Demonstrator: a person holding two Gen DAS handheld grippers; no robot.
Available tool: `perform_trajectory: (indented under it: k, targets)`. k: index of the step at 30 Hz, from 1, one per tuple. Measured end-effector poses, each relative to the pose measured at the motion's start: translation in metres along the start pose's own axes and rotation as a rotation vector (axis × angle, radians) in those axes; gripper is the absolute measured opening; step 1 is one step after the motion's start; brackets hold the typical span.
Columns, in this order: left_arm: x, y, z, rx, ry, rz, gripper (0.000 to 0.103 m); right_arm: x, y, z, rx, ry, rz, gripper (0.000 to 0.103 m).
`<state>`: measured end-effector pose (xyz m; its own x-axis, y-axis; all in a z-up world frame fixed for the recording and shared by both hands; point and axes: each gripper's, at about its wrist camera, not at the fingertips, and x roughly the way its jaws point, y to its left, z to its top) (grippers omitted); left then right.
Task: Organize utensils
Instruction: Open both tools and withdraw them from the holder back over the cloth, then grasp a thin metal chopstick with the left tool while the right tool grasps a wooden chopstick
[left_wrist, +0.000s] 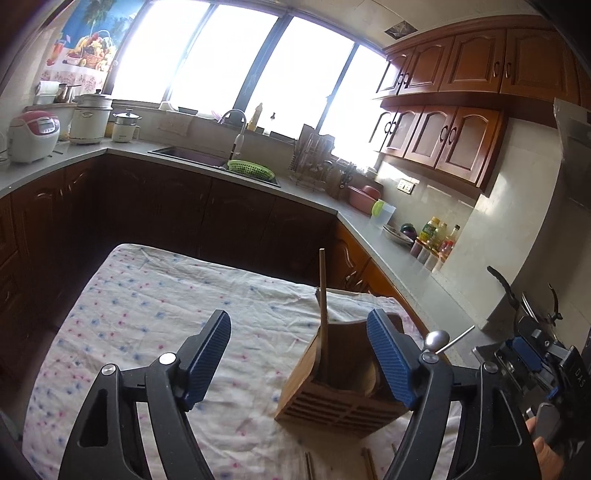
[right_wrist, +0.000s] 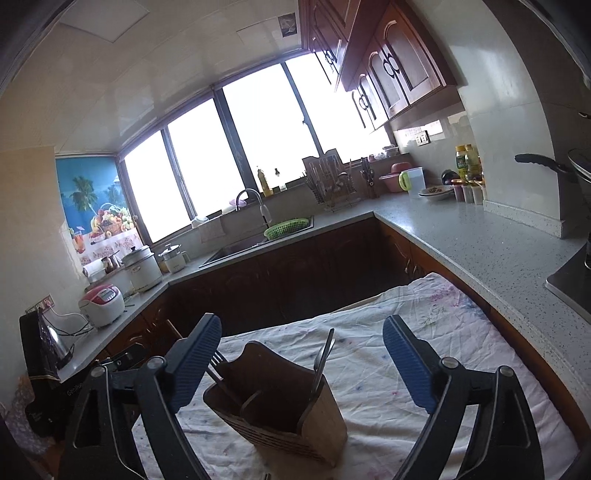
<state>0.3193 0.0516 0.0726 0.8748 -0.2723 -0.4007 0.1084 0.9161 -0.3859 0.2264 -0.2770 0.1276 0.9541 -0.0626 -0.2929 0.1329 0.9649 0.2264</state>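
The wooden utensil holder (left_wrist: 345, 384) stands upright on the table w/ the flowered cloth (left_wrist: 147, 314), near the right edge of the table in the left wrist view. The left gripper (left_wrist: 303, 363) is wide open, nothing between its blue pads (left_wrist: 208, 354); the right pad is just in front of the holder's right side, but I cannot tell if it touches. Inside the holder one wooden chopstick (left_wrist: 323, 306) stands almost upright at its left wall, rising well above the rim. At the near edge of this view, two more chopsticks (left_wrist: 365, 463) lie on the cloth in front of the holder. The right gripper (right_wrist: 303, 365) is also wide open & holds nothing; the holder (right_wrist: 280, 402) is between its fingers, nearer to the left one. In the right wrist view a metal utensil (right_wrist: 323, 360) leans at the holder's right side & a fork (right_wrist: 218, 360) sticks out at the left side, its tines just beside the left pad. Far behind, the countertop (right_wrist: 461, 236) carries a green basket (right_wrist: 286, 227) by the sink, a rice cooker (right_wrist: 101, 304) at far left and bottles (right_wrist: 467, 158) at far right.
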Motion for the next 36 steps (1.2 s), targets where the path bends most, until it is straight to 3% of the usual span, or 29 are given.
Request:
perform_trajectory:
  k: [11, 19, 28, 36]
  targets:
    - [-0.081, 0.018, -0.055, -0.042, 0.061, 0.053, 0.077, -0.054, -0.012, -0.043, 0.015, 0.063, -0.014, 0.097]
    - [-0.110, 0.018, -0.086, -0.039, 0.123, 0.092, 0.077, -0.077, -0.032, -0.082, 0.032, 0.152, -0.059, 0.097]
    - [-0.111, 0.009, -0.110, -0.005, 0.207, 0.126, 0.077, -0.089, -0.047, -0.117, 0.039, 0.222, -0.083, 0.097]
    - [-0.088, 0.006, -0.118, 0.028, 0.265, 0.157, 0.077, -0.079, -0.052, -0.138, 0.033, 0.282, -0.085, 0.097]
